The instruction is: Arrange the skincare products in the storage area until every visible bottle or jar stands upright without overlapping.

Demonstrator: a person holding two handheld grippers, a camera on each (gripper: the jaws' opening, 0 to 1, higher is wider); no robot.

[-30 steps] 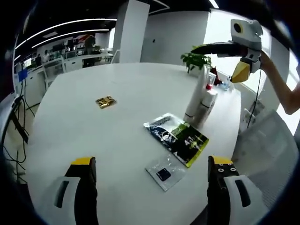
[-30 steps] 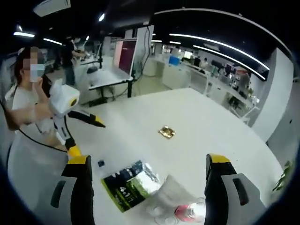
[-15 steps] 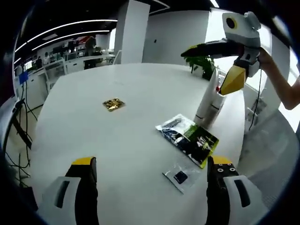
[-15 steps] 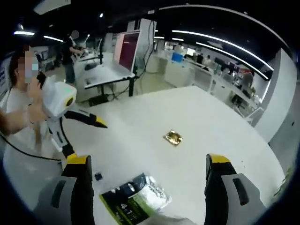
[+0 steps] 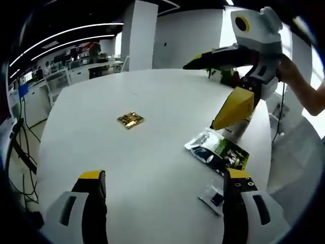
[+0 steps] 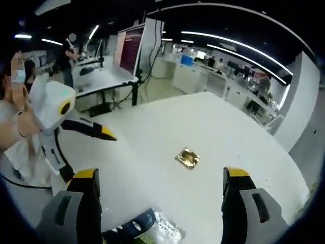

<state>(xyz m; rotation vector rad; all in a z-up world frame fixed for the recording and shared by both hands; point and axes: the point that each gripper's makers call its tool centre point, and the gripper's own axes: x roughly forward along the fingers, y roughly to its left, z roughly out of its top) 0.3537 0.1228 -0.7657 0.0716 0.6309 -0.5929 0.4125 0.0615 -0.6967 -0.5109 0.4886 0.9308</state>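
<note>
In the left gripper view a tall white bottle [image 5: 239, 123] stands at the table's far right, mostly hidden behind the yellow-tipped lower jaw of my right gripper [image 5: 202, 95]. That gripper reaches in from the upper right, open and holding nothing. My left gripper [image 5: 163, 203] is open above the white table [image 5: 152, 96]. In the right gripper view my right gripper [image 6: 162, 203] is open over the table. The left gripper [image 6: 91, 155] comes in from the left, jaws spread.
A green-and-black sachet [image 5: 218, 150] and a small clear packet [image 5: 216, 195] lie near the bottle. The sachet [image 6: 147, 231] also sits at the bottom edge. A gold packet [image 5: 130, 120] [image 6: 187, 158] lies mid-table. A plant [image 5: 228, 76] stands behind. A person [image 6: 15, 107] is at left.
The right gripper has come lower and closer, now covering the white bottles in the left gripper view. The right gripper view has lifted, so the pink-capped bottle at its bottom edge is gone.
</note>
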